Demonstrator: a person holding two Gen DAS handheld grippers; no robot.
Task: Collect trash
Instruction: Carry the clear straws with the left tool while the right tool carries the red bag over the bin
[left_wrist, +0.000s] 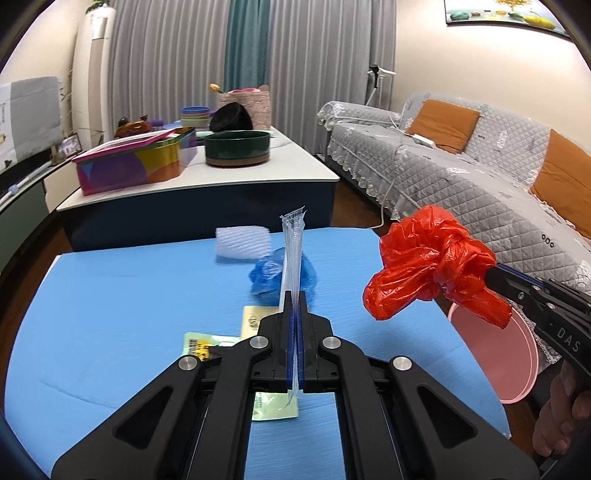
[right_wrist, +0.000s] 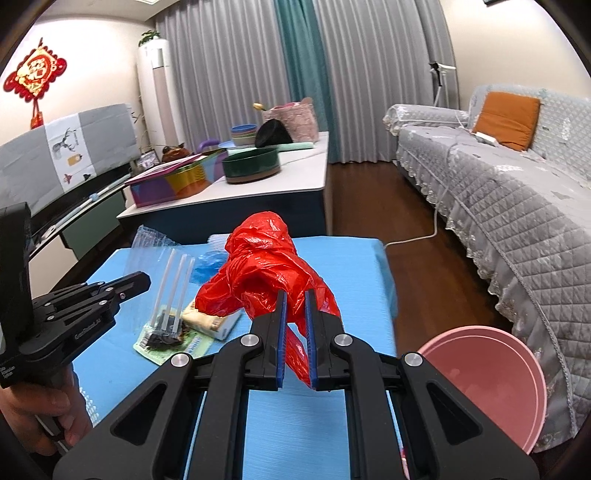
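Observation:
My left gripper (left_wrist: 294, 295) is shut on a clear plastic straw wrapper (left_wrist: 293, 251) and holds it upright above the blue table (left_wrist: 110, 295). It also shows in the right wrist view (right_wrist: 162, 273) at the left gripper (right_wrist: 142, 282). My right gripper (right_wrist: 295, 295) is shut on a crumpled red plastic bag (right_wrist: 266, 266), held above the table's right side; the bag shows in the left wrist view (left_wrist: 424, 262) too. A crumpled blue plastic piece (left_wrist: 266, 273), a white foam net (left_wrist: 242, 242) and flat packets (left_wrist: 199, 343) lie on the table.
A pink bin (right_wrist: 487, 376) stands on the floor right of the blue table (right_wrist: 332, 424). A white-topped table (left_wrist: 229, 173) behind carries a colourful tin, a green bowl and dishes. A grey quilted sofa (left_wrist: 480, 177) runs along the right.

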